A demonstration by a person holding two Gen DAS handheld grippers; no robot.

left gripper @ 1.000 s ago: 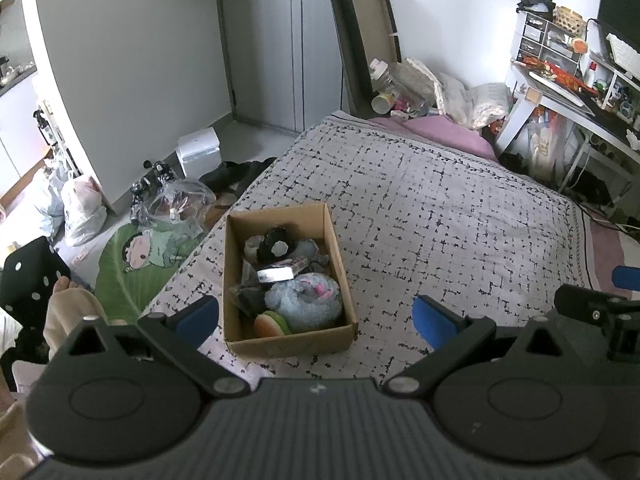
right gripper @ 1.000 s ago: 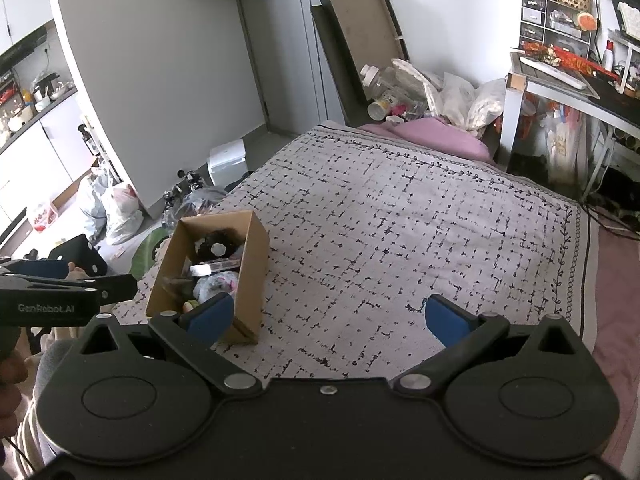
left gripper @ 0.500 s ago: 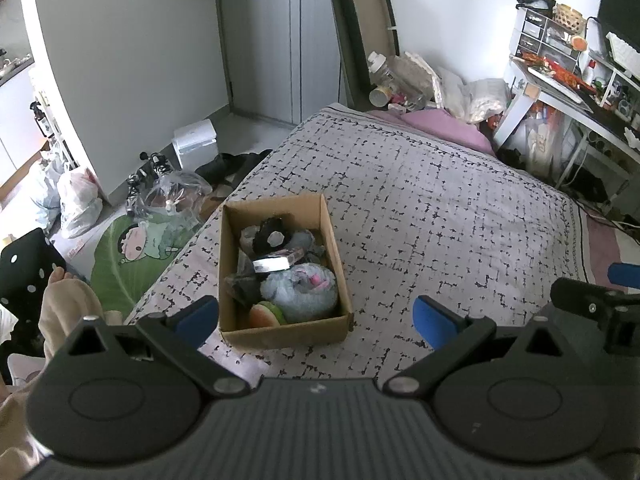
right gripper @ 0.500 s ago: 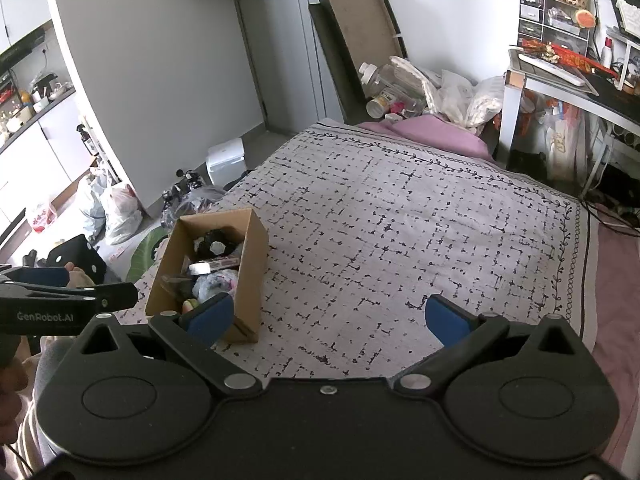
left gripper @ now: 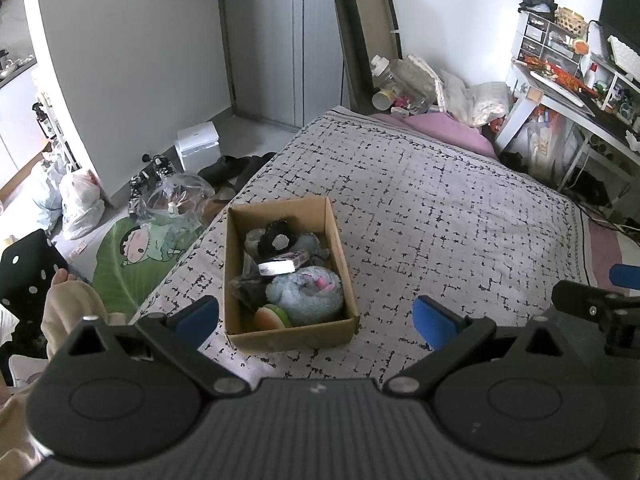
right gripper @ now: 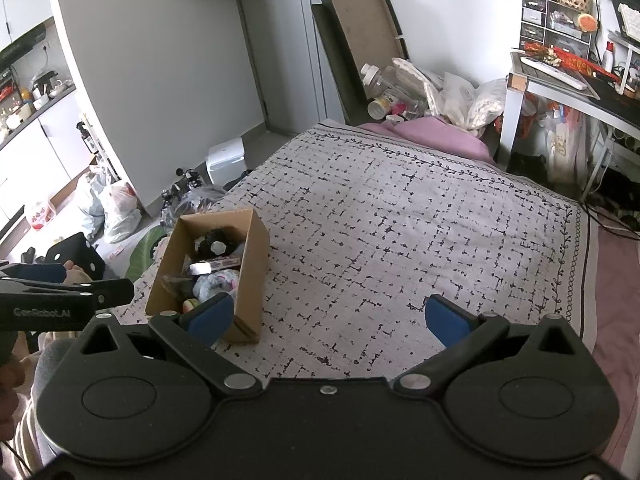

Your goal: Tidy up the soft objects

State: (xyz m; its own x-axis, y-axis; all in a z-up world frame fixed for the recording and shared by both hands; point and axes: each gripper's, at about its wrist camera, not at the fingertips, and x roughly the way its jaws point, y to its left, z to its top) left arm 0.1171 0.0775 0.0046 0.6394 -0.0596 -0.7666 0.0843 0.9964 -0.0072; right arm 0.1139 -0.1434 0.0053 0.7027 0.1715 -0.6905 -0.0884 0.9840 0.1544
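Note:
An open cardboard box [left gripper: 338, 248] stands on the patterned bedspread [left gripper: 440, 208] near the bed's left edge. It holds a grey-blue plush [left gripper: 306, 294], a black fuzzy toy [left gripper: 276, 238], a small flat packet [left gripper: 282, 266] and a green and orange soft toy [left gripper: 274, 316]. My left gripper [left gripper: 316, 316] is open and empty, held above the box's near end. My right gripper [right gripper: 328, 314] is open and empty, right of the box [right gripper: 250, 268], over bare bedspread [right gripper: 400, 220]. The left gripper's side [right gripper: 60, 294] shows at the left edge of the right wrist view.
A pink pillow [left gripper: 436, 128] and bags lie at the bed's far end. A desk [left gripper: 568, 96] with clutter stands at the right. On the floor at left are a green cartoon mat [left gripper: 136, 252], plastic bags [left gripper: 80, 200] and a white box [left gripper: 198, 146].
The left gripper has drawn back and risen a little, so the box sits slightly farther away in its view. The right gripper has barely moved. Both stay open.

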